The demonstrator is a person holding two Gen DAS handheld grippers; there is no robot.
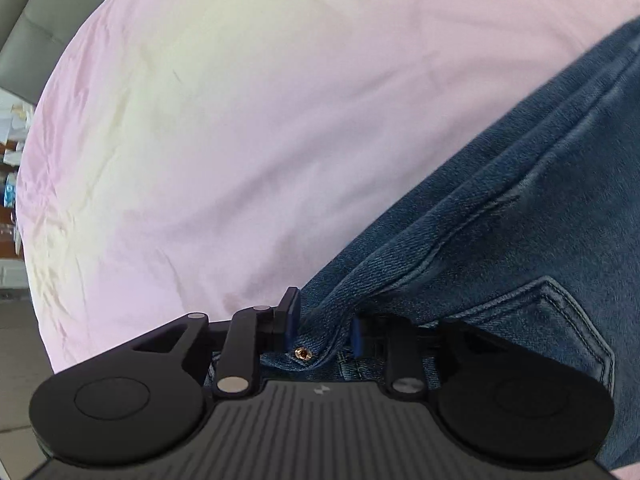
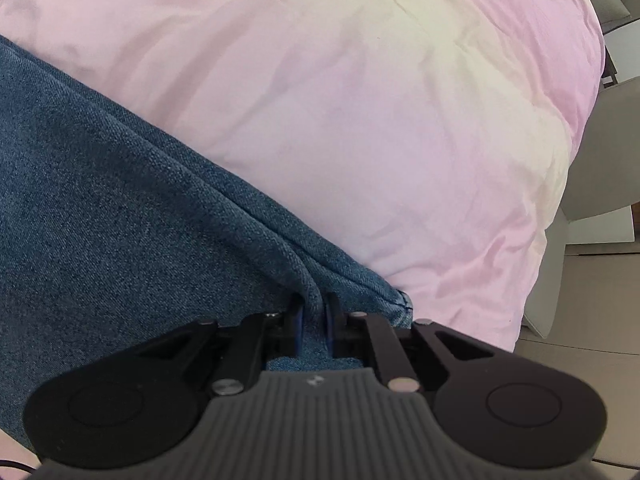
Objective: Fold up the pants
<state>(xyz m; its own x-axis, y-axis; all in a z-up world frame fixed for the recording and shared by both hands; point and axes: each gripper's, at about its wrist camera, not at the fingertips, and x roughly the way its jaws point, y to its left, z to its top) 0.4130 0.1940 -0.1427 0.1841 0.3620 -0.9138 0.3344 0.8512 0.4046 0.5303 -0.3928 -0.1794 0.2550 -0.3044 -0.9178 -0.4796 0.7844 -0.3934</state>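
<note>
Left tool (image 1: 324, 330): black two-finger unit with blue pads, pointed steeply down at the waistband end of the dark blue denim pants (image 1: 500, 220). Jaws stood partly apart. A raised fold of denim sat between the pads (image 1: 291, 318), with a gap visible on the left pad's side, so the pads did not look clamped on it. A copper rivet (image 1: 303, 354) showed just below the jaws, and a stitched back pocket (image 1: 560, 320) lay just right of the tool.

Right tool (image 2: 314, 320): same black build, also pointed steeply down, at the hem end of the pants (image 2: 120, 200). Jaws were nearly closed, pinching a narrow ridge of denim between the blue pads (image 2: 299, 322). The hem corner (image 2: 402, 304) lay just right of the fingers.

The pants lay flat, running diagonally across a pale pink wrinkled bed sheet (image 2: 380, 120); the sheet (image 1: 220, 120) filled most of the left view beyond the denim too.

Farther out: a grey padded headboard (image 1: 44, 28) at the upper left of the left view, grey furniture (image 2: 604, 152) past the bed edge in the right view, and light floor tiles (image 2: 580, 344) below it.
</note>
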